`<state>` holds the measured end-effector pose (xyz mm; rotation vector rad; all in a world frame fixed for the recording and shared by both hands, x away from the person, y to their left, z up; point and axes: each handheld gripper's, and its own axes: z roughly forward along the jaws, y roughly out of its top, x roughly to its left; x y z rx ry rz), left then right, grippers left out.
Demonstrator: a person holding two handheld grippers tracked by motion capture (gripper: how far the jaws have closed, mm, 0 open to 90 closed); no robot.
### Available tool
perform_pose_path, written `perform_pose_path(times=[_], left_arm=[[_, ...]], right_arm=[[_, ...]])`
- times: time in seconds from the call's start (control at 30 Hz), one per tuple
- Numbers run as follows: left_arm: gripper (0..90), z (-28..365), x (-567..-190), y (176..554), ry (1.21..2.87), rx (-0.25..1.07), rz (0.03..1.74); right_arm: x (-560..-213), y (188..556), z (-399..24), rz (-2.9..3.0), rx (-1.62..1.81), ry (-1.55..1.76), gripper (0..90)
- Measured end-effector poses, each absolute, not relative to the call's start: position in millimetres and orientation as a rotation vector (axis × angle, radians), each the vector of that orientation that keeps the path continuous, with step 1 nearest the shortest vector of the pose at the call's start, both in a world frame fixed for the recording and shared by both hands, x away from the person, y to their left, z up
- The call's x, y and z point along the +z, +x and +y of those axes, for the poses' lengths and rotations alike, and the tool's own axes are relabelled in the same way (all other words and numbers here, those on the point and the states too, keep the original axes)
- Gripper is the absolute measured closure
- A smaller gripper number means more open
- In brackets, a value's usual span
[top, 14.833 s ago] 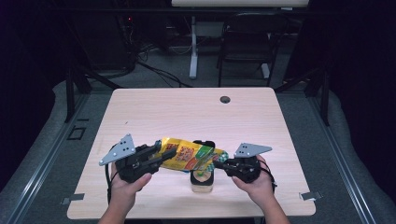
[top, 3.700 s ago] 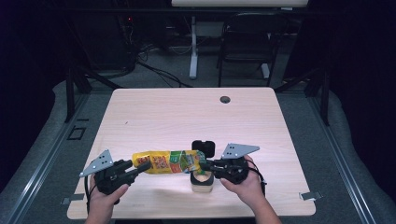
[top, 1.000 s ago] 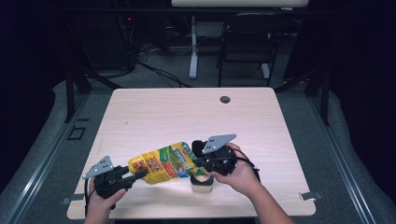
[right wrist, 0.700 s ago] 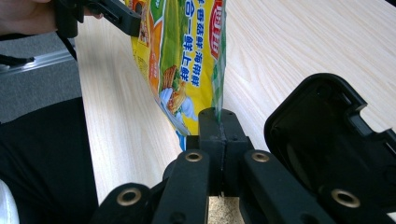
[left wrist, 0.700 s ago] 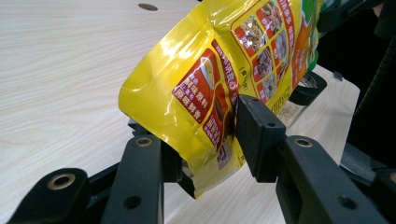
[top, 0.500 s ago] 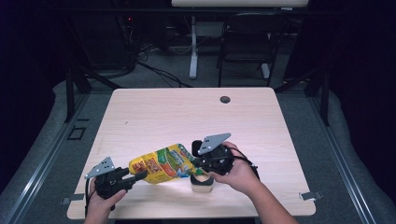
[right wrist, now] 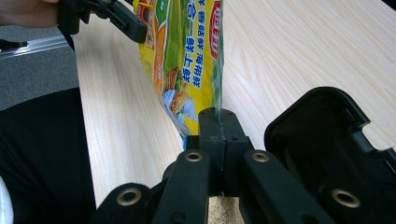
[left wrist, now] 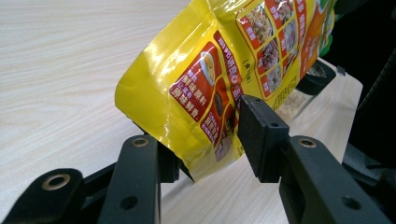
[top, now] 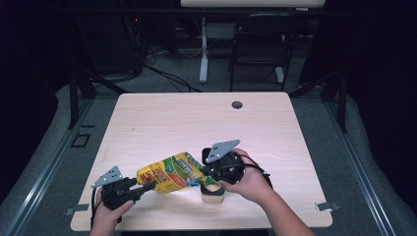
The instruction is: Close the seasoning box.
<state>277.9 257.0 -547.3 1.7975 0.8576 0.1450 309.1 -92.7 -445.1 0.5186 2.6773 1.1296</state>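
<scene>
Pouch [top: 171,173] is tipping over the jar [top: 213,192]: right gripper [right wrist: 219,122] clamping its edge, left gripper [left wrist: 208,140] easing open around its bottom, likely pouring.

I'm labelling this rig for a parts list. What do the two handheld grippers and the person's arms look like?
Both the left gripper and the right gripper are black, with a grey three-cornered plate on top and a thin black cable trailing back. Their jaws are flat black link bars with round metal-ringed rivet holes, ending in blocky black pads. The forearms are bare, with no sleeves in sight.
</scene>
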Motion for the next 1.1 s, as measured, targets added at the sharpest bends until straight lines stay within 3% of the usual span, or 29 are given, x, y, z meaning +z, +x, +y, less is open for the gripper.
perform_pose_path(times=[0.6,1.1], left_arm=[[51.2,259.5,-548.7,277.8,1.861,0.157,0.875],[50.3,268.3,-546.8,278.6,1.842,0.186,0.896]], right_arm=[[-443.7,307.4,-88.0,2.674,1.119,0.482,90.0],[-440.1,308.7,-87.5,2.672,1.116,0.491,90.0]])
